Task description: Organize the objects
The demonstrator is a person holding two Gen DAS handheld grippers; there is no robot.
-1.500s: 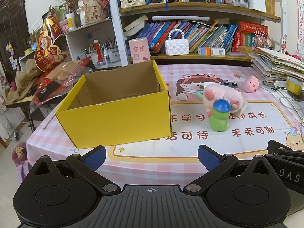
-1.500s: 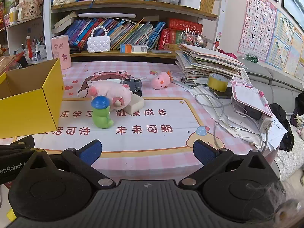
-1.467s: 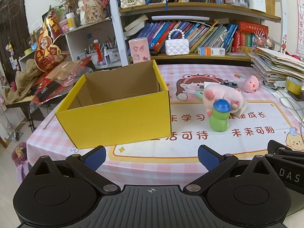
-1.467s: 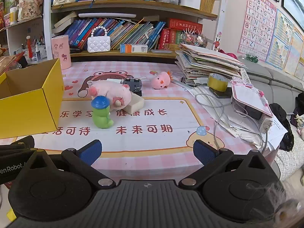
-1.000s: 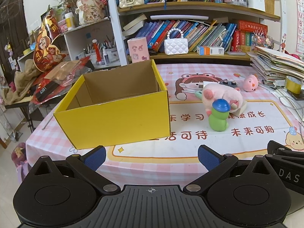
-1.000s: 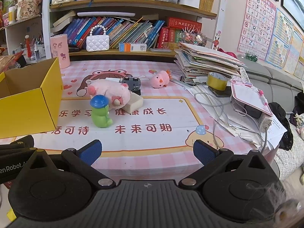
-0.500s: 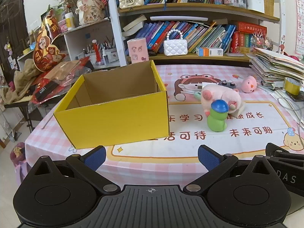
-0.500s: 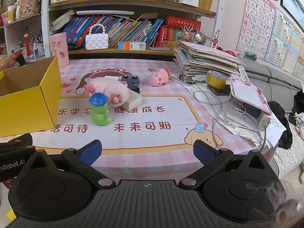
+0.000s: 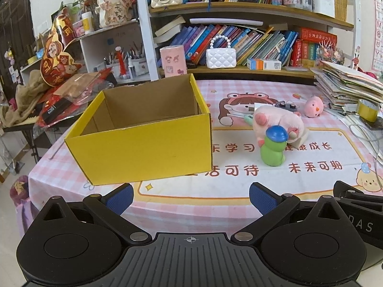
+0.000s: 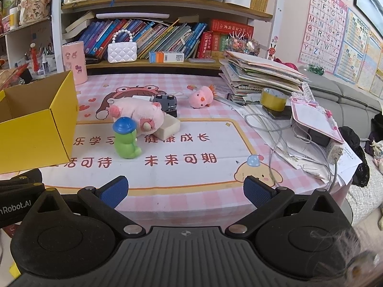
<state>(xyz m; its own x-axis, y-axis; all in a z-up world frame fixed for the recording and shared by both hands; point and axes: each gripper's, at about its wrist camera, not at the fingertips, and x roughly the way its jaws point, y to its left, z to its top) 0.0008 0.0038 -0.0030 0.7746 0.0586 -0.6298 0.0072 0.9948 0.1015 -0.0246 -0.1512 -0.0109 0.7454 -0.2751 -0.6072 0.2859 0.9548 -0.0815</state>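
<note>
Left wrist view: the left gripper (image 9: 190, 195) is spread wide before the yellow box (image 9: 146, 148). Right gripper (image 10: 185, 190) likewise gapes, empty, facing the green figure (image 10: 125, 138)

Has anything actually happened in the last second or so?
Barely. Both grippers, left and right, eased slightly toward the table, open and empty. The yellow box, green figure and pink plush sit untouched.

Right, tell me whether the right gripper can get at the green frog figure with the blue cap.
Probably yes: the right gripper is open and bare mat lies between it and the green frog figure.
</note>
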